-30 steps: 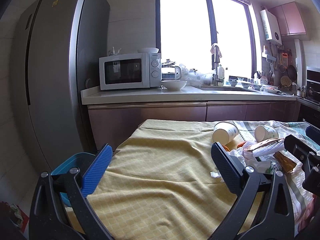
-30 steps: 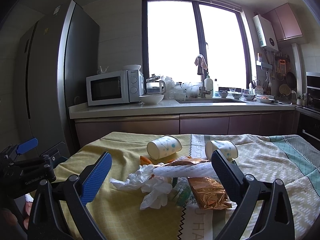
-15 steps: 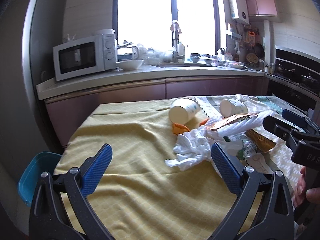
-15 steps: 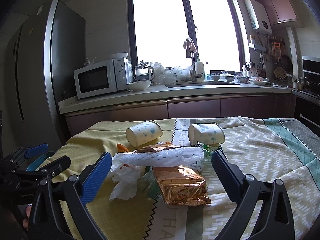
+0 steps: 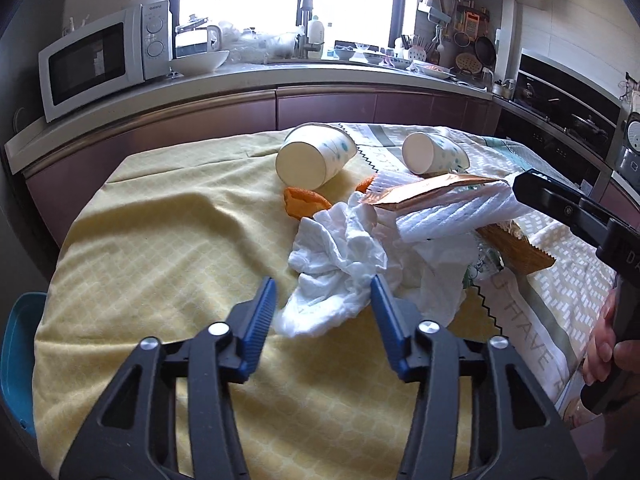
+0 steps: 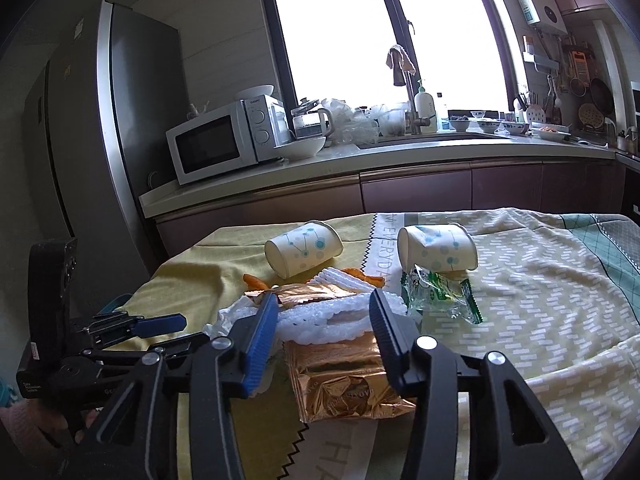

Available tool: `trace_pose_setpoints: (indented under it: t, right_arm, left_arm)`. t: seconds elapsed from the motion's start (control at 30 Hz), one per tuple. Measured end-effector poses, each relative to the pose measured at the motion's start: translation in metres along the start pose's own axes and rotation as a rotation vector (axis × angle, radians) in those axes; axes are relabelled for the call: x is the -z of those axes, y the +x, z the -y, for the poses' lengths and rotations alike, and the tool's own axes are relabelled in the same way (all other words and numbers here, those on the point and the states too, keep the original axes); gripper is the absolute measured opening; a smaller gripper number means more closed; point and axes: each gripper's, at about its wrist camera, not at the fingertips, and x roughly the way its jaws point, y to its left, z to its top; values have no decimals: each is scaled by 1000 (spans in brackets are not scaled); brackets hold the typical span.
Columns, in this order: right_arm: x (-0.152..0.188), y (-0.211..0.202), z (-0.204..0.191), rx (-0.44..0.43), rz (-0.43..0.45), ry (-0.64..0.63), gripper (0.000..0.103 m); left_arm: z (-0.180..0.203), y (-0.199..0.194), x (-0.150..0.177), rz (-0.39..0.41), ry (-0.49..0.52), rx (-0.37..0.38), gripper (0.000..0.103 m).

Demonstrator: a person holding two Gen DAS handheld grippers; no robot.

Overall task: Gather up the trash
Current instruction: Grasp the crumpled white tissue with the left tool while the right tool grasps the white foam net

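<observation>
Already both grippers have been closing: the left gripper half-spread around the crumpled tissue, the right gripper around the foam sleeve on the bench; loose edges could slip out.

Two tipped cups behind tissue and wrappers

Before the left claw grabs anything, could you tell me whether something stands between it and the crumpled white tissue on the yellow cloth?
Nothing visible does. The left claw, whose jaws have just been closing, already has the near edge of the crumpled white tissue between them, apparently untouched, with only yellow cloth beneath.
</observation>
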Motion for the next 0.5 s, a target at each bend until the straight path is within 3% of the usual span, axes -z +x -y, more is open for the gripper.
trace_pose_setpoints:
  t: [0.07,0.13,0.2,0.5]
  right_arm:
    - [0,0,0,-15,-9,0,29]
    - [-1,-1,0,-27,-13,-1,19]
    - [-2,-3,-1,-53,-13,7,11]
    - [-15,-29,-16,-112,43,-8,8]
  left_arm:
    - [-2,0,2,-14,-11,18,12]
    - [-3,1,2,-16,-27,36,4]
    - [-6,-4,3,-10,-45,52,1]
    - [-16,-46,6,69,-54,92,2]
